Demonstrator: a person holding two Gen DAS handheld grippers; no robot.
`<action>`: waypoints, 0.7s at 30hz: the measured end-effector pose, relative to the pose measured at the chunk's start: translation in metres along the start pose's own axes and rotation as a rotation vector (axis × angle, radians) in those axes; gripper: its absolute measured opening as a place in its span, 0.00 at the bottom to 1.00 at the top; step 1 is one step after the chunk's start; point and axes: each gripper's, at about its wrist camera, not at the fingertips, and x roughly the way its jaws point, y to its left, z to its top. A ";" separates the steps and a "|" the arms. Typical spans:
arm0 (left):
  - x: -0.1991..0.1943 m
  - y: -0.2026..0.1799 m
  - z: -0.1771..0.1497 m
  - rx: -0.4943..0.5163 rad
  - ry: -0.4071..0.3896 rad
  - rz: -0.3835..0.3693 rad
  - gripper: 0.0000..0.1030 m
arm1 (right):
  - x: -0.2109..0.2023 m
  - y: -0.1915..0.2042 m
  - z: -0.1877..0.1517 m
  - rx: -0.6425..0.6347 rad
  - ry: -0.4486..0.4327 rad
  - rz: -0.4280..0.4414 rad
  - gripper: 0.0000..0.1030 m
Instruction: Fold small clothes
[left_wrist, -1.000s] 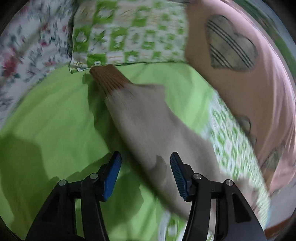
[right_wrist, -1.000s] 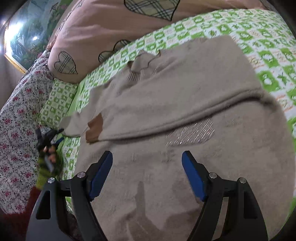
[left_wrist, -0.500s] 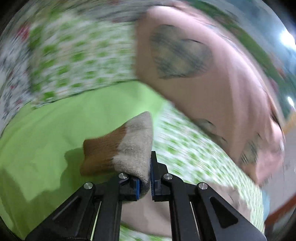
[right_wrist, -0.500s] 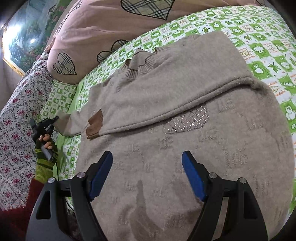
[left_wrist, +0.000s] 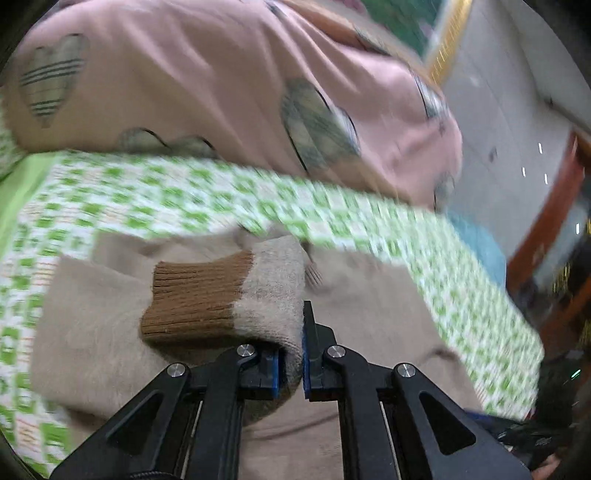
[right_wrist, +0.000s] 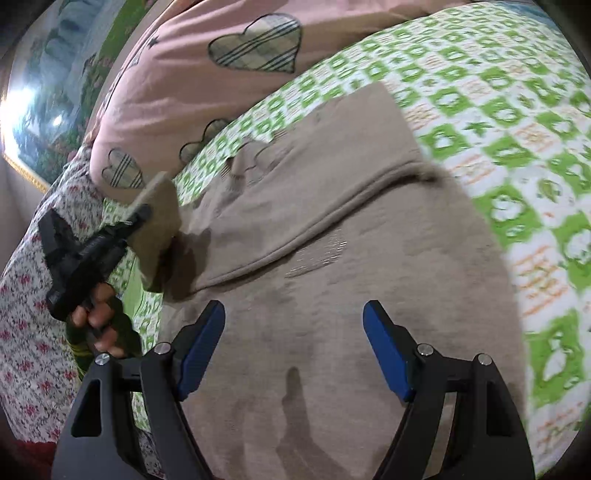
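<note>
A beige knit sweater lies spread on the green-checked bedspread. My left gripper is shut on the sweater's sleeve, whose brown ribbed cuff sticks out to the left above the sweater's body. In the right wrist view the left gripper carries that sleeve over the sweater's left edge, held by a hand. My right gripper hovers open over the lower part of the sweater, nothing between its fingers.
A pink pillow with plaid hearts lies along the far side of the bed. A floral sheet covers the left. A plain green sheet shows at the left. Beyond the bed's right edge are a wall and wooden furniture.
My left gripper closed on the sleeve near its cuff, lifted it off the green sheet and swung it right, over the sweater's body. The right gripper shifted slightly and stayed open.
</note>
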 end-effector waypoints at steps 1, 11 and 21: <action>0.009 -0.004 -0.003 0.009 0.021 0.006 0.07 | -0.003 -0.003 0.000 0.006 -0.006 -0.006 0.75; 0.043 -0.011 -0.044 0.043 0.184 0.025 0.45 | -0.019 -0.009 0.012 0.019 -0.058 -0.019 0.75; -0.054 0.077 -0.080 -0.155 0.123 0.174 0.56 | 0.027 0.057 0.028 -0.205 -0.036 -0.047 0.75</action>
